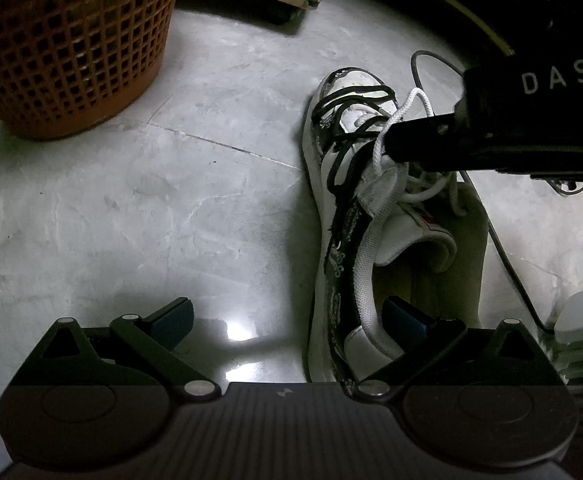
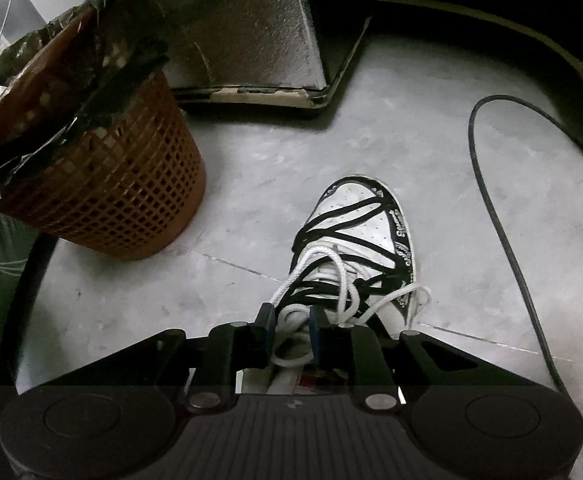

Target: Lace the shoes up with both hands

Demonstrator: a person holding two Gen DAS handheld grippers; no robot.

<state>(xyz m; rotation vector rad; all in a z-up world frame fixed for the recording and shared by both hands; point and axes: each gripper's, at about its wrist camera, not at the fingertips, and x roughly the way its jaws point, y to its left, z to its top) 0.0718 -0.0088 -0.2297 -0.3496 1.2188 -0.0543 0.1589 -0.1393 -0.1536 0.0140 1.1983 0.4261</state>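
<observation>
Down on a grey concrete floor (image 2: 331, 128), beside an orange mesh basket (image 2: 103, 184) and a black cable (image 2: 503, 240) that curves past on the far side, a black-and-white sneaker (image 2: 355, 236) lies with its toe pointing away from both cameras and its white lace (image 2: 343, 280) heaped in loose loops over the tongue.

The left tool (image 1: 287, 320) hangs spread wide near the heel, one blue pad over bare floor and the other at the shoe's collar, with nothing between them.

The right tool (image 2: 291, 320) hovers over the knot area, its jaws partly parted; a loop of lace sits in the gap, but neither blue pad appears to press on it, so the cord looks free rather than pinched. In the left wrist view that tool's dark fingers cover the lace crossing, hiding whether a strand is caught underneath.

The chief risk, judging from this, is slack. With neither tool gripping, a half-formed loop could sag or slip out of its crossing, and the tangle of coils invites seizing the wrong strand. A pull on that would tighten a snarl instead of a bow. The shoe is unheld, so a sideways tug could also drag it toward the cable.
</observation>
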